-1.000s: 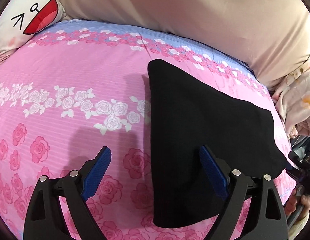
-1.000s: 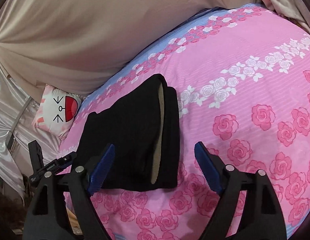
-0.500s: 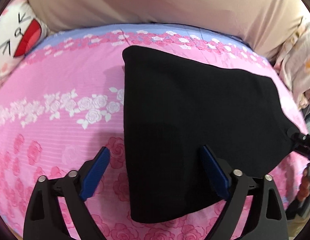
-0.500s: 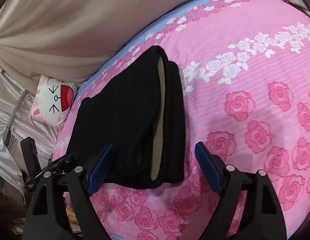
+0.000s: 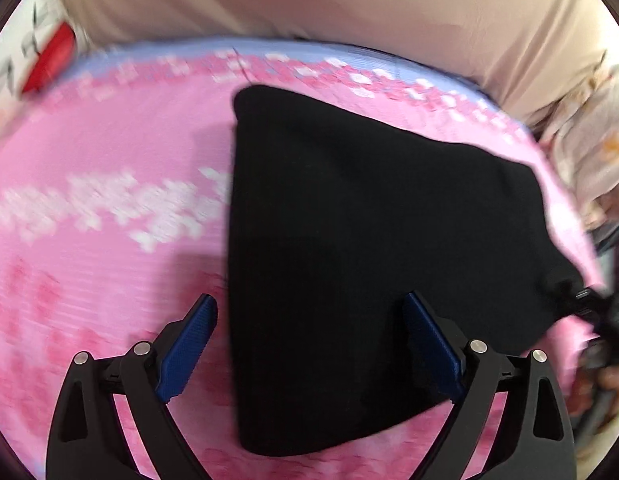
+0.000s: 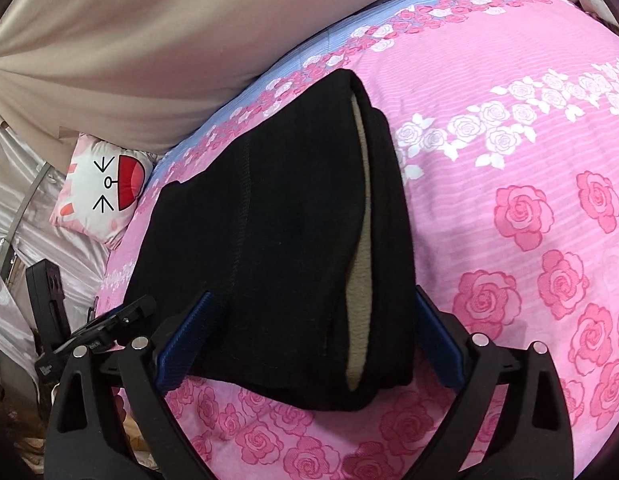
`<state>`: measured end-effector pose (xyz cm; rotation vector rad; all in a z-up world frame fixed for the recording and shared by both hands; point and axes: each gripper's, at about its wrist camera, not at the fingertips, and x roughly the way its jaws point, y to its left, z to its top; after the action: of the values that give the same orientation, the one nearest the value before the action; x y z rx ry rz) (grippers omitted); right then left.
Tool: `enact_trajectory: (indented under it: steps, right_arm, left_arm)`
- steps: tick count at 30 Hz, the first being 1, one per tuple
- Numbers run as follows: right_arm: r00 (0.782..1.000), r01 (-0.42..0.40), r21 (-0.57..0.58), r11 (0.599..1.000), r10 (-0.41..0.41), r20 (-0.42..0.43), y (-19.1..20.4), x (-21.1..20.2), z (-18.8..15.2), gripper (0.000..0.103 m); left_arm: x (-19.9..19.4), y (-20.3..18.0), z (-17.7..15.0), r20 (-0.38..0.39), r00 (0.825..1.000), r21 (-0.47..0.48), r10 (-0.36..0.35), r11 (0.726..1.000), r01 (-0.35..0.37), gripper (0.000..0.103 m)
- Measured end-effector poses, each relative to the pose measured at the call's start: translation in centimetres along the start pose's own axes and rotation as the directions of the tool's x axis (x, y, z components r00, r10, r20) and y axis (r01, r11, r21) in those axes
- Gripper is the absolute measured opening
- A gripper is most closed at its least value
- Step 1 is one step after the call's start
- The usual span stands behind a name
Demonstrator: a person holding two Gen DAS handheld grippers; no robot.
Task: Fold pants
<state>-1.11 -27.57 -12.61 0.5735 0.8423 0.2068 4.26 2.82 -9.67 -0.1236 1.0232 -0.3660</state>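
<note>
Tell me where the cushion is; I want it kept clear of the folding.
In the right wrist view, the cushion lies at the far left, off the bedspread's edge, beyond the pants.

Black pants [image 6: 293,216], folded flat, cream lining showing at one edge, lie on the bed.

A pink rose-print bedsheet [image 6: 509,160] meets beige drapery [image 6: 129,40], a cartoon-face cushion [image 6: 105,188] alongside.

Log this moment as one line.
pants: folded, flat on bed | left tool: open above pants | right tool: open, just widened, straddling pants' near end
</note>
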Motion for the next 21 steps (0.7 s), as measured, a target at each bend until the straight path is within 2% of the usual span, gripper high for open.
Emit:
enact_trajectory:
  steps: [2,7,8,11,14,15,17,19,21]
  right_arm:
    - [1.000,-0.001,-0.003,1.000,0.001,0.012,-0.1,-0.1,-0.2,0.093]
    - [0.999,-0.021,0.016,1.000,0.020,0.026,-0.4,-0.2,-0.3,0.091]
    - [0.999,-0.025,0.027,0.999,0.024,0.030,-0.6,-0.2,-0.3,0.087]
    - [0.998,-0.058,0.062,0.996,0.056,0.035,-1.4,-0.4,-0.1,0.085]
    - [0.997,-0.071,0.104,0.992,0.068,0.037,-2.3,-0.7,-0.1,0.060]
    - [0.995,-0.093,0.119,0.989,0.089,0.037,-2.6,-0.7,-0.2,0.051]
    - [0.994,-0.105,0.129,0.986,0.101,0.040,-2.7,-1.0,-0.2,0.050]
    - [0.997,-0.071,0.114,0.991,0.067,0.035,-2.4,-1.4,0.0,0.052]
    - [0.999,-0.021,0.118,0.993,0.018,0.026,-2.9,-2.2,0.0,0.071]
  left_arm:
    - [0.8,0.6,-0.1,-0.043,0.998,-0.060,-0.056,0.997,0.054,0.092]
    - [0.8,0.0,-0.4,-0.002,0.999,-0.024,-0.032,0.999,0.032,0.093]
    - [0.9,-0.1,-0.4,0.002,0.999,-0.020,-0.040,0.999,0.040,0.093]
    - [1.0,-0.2,-0.3,0.009,0.998,-0.015,-0.057,0.998,0.057,0.090]
    - [1.3,-0.3,0.0,0.009,0.997,-0.019,-0.071,0.997,0.071,0.087]
    - [1.3,-0.3,0.1,0.009,0.997,-0.022,-0.083,0.996,0.083,0.079]
    - [1.1,-0.1,0.2,0.008,0.995,-0.029,-0.102,0.994,0.102,0.071]
    - [1.0,0.6,0.6,-0.009,0.992,-0.057,-0.126,0.990,0.126,0.070]
    - [1.0,1.6,0.6,-0.034,0.986,-0.093,-0.162,0.983,0.158,0.072]
